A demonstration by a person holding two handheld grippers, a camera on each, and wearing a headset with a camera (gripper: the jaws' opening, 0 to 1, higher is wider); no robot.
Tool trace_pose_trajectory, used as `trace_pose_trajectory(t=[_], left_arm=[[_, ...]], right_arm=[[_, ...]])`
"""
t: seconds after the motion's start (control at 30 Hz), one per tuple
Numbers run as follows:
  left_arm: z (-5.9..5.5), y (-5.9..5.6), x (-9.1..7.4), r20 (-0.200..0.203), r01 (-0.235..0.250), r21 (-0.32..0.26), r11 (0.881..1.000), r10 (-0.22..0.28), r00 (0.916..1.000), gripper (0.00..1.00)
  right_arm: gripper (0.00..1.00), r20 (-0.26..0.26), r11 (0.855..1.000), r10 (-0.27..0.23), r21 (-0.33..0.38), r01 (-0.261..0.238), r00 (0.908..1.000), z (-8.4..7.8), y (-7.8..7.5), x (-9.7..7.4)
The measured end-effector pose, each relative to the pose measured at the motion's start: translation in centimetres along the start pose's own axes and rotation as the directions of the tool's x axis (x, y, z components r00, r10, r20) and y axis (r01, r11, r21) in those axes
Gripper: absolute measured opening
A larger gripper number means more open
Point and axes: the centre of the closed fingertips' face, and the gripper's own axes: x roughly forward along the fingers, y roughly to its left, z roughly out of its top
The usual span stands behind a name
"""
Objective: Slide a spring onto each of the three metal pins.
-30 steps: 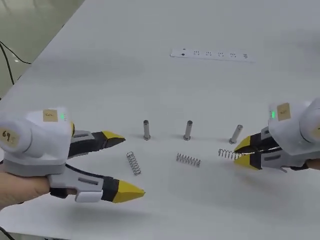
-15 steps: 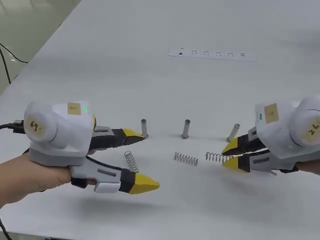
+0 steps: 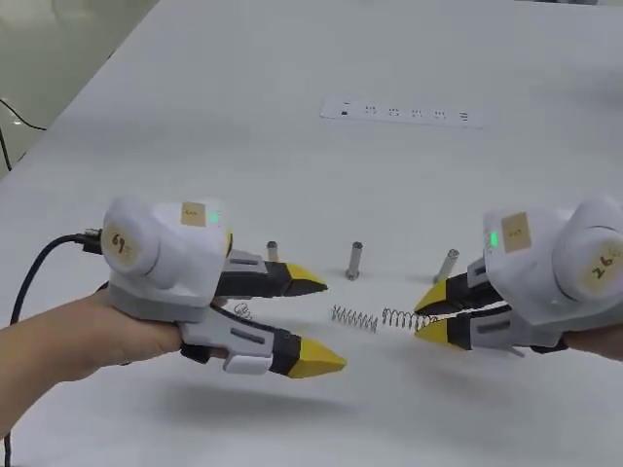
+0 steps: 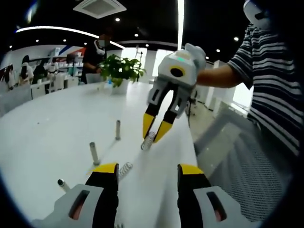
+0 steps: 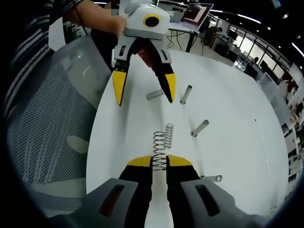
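Right gripper (image 3: 425,319) carrying a spring beside three upright pins.
A silver coiled-wire spring (image 3: 401,318) is pinched at one end between the narrowly closed yellow-tipped fingers (image 5: 139,163), so that its free length projects forward, presumably for threading over a pin. The short grey metal left pin (image 3: 272,252), middle pin (image 3: 355,261) and right pin (image 3: 447,265), all bare, are stood apart in a row on the white surface (image 3: 389,175), just behind the carried spring. The left gripper (image 3: 326,322) is held with fingers spread wide and empty near a second spring (image 3: 241,311); a third spring (image 3: 353,317) lies just beside the carried one's free end.
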Motion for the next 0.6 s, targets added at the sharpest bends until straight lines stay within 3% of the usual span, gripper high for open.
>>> trace_pose_trajectory(t=[0.3,0.6], left_arm=[[0.8,-0.1,1.1,0.022,0.032,0.025,0.999,-0.032,0.9992,0.36],[2.4,0.1,0.9,0.076,0.034,0.023,0.999,-0.036,0.9965,0.30]], right_arm=[[0.07,0.007,1.000,0.003,0.000,-0.003,1.0000,0.5,0.1,-0.2],[0.07,0.014,1.000,0.008,-0.002,-0.008,0.9999,2.5,0.5,-0.9]])
